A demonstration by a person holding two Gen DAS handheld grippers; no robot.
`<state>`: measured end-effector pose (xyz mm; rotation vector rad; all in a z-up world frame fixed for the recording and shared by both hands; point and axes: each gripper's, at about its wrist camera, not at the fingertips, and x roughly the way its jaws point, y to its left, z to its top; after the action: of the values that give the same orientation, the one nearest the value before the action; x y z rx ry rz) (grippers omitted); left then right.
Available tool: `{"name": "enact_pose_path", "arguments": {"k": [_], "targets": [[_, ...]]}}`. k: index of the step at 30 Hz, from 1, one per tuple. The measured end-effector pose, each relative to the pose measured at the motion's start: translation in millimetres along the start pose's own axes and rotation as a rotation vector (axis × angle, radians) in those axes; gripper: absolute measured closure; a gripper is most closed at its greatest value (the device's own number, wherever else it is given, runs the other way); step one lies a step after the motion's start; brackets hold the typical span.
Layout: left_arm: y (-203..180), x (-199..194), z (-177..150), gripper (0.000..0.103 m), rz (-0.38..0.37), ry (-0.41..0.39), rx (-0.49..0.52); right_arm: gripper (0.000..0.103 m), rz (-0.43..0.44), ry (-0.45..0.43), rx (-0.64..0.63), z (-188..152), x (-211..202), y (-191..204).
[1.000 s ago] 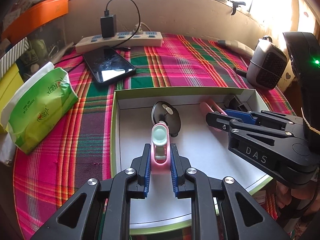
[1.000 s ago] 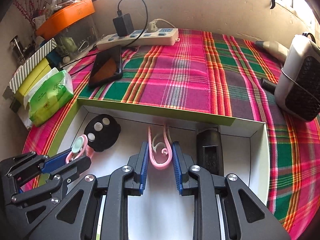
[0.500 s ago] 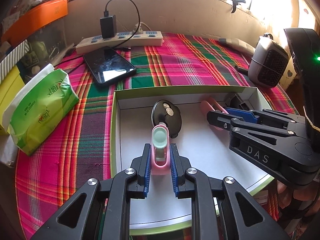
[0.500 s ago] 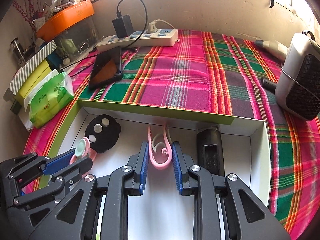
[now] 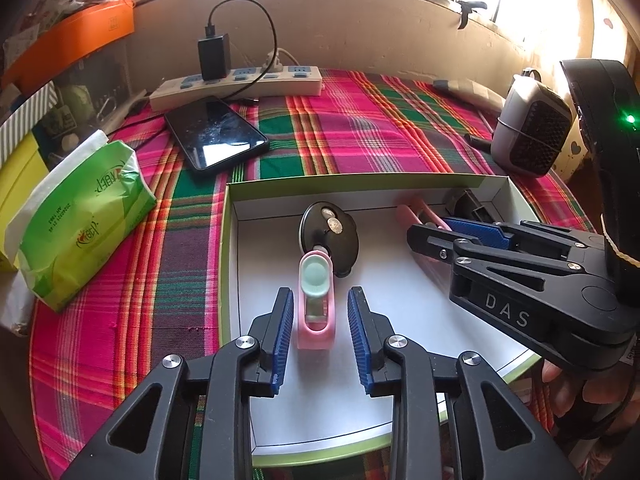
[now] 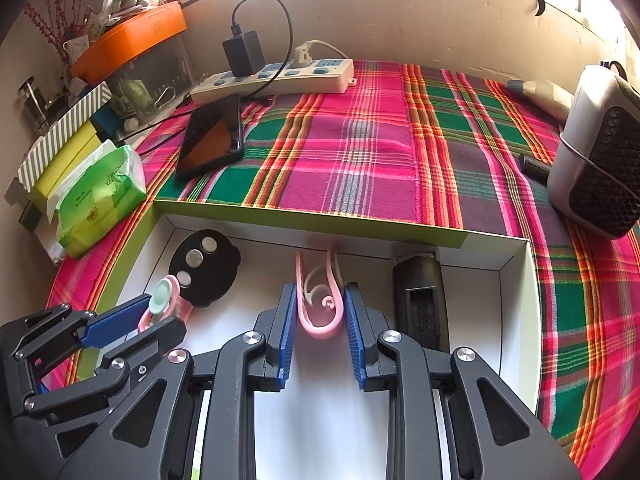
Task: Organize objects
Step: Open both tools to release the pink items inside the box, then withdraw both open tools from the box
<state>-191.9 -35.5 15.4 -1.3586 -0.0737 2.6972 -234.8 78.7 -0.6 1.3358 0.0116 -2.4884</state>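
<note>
Left wrist view: my left gripper (image 5: 320, 320) has just been opening; the pink dispenser (image 5: 316, 304) stands between the pads, clear of both, released on the floor of the white box (image 5: 400, 178). To finish this step well I judge I should back straight out along the fingers so neither pad clips it over. The box also holds a black disc (image 5: 330, 232) with three coin cells, just beyond the dispenser, and a dark block in the far right corner. My right gripper (image 5: 432, 228) reaches in from the right.

Right wrist view: my right gripper (image 6: 320, 312) is clenched on the pink loop clip (image 6: 319, 300), pads pressing both its sides, low inside the box, between the disc and the black rectangular case (image 6: 418, 300). I would ease the pads apart slowly, since the springy loop may jump. A phone (image 6: 212, 140) and power strip (image 6: 276, 78) lie on the plaid worktop (image 6: 360, 152) beyond.
</note>
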Motion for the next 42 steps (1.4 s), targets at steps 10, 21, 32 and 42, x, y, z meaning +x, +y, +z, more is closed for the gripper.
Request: {"name": "enact_pose_path", "arguments": {"k": [10,21,32,42], "targets": [[-1.9,-2.2,-1.6,0.073,0.001,-0.004,-0.003,0.068,0.001,-0.006,0.007,-2.0,-4.0,0.7],[-2.7,-19.2,-8.8,0.071,0.004,-0.026,-0.011,0.065,0.004,-0.031,0.014,-9.0,-19.1,4.5],[-10.2,-46.8,-25.0,0.071,-0.013,-0.057,-0.009,0.065,0.006,-0.069,0.031,-28.1,-46.7,6.8],[-16.7,-70.7,-45.2,0.071,-0.030,-0.083,-0.010,0.065,0.002,-0.116,0.055,-53.1,-77.1,7.4]]}}
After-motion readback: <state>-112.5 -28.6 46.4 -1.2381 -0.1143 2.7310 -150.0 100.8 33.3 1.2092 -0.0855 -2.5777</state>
